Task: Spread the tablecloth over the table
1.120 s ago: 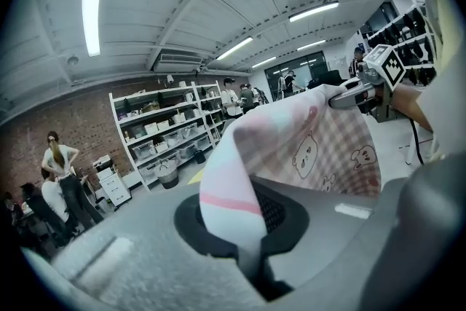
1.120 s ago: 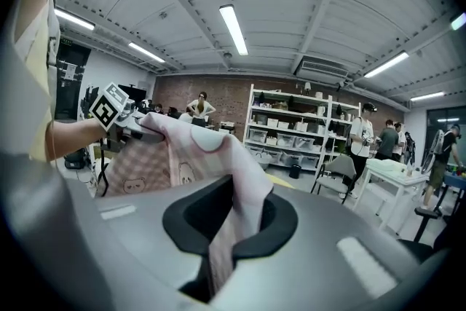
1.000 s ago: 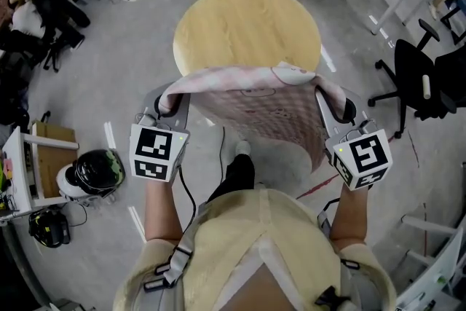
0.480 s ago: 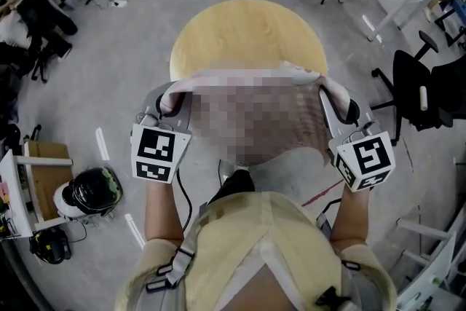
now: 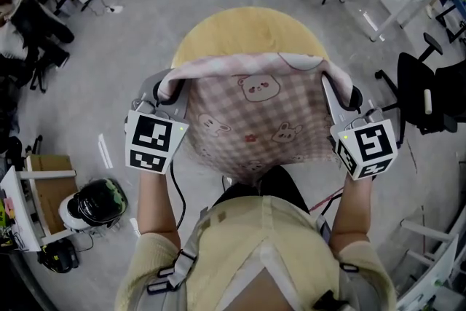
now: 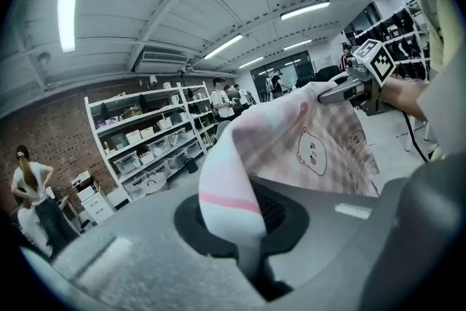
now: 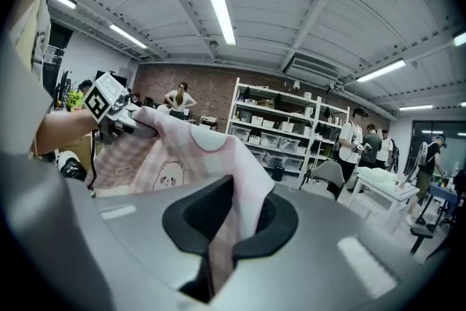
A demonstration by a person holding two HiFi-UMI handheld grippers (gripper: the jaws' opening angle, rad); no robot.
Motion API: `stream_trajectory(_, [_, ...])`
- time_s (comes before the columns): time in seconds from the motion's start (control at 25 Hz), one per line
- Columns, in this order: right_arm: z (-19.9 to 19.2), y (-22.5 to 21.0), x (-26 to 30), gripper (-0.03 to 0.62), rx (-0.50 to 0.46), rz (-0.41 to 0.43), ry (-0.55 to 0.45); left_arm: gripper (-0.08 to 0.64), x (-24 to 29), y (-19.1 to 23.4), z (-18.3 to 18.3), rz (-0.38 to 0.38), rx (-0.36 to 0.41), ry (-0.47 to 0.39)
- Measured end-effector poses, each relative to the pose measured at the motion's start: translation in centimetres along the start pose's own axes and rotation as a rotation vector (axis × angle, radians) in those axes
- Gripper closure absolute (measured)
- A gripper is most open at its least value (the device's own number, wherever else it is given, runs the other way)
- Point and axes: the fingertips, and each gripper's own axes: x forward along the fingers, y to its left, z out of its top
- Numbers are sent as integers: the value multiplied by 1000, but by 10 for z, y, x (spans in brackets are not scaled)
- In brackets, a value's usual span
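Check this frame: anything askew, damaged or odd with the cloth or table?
Nothing stands out. The tablecloth hangs stretched and level between the left gripper and right gripper, each shut on a top corner. It is not yet on the round table. No tears or stains show.

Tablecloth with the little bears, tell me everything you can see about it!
The tablecloth is soft-looking cloth with pink and white checks, printed with cartoon bear and bunny faces. Its pale edge has a pink stripe. It is held up in the air, stretched wide between the left gripper and the right gripper, each shut on a top corner. The rest hangs down loosely at the near side of the round wooden table, not yet spread over it.
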Motion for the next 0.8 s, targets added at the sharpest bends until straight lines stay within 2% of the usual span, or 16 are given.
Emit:
stream_trajectory(0.52, [-4,-78,86,575,-16,63,1,549,104,47,30,28,17,73])
stream_trajectory(0.72, [-30,-167,192,574,-6,96,4,548,238,90,41,34,26,127])
stream_trajectory(0.8, [-39,-183,214,572,-6,105,11,548,267,97,40,26,32,146])
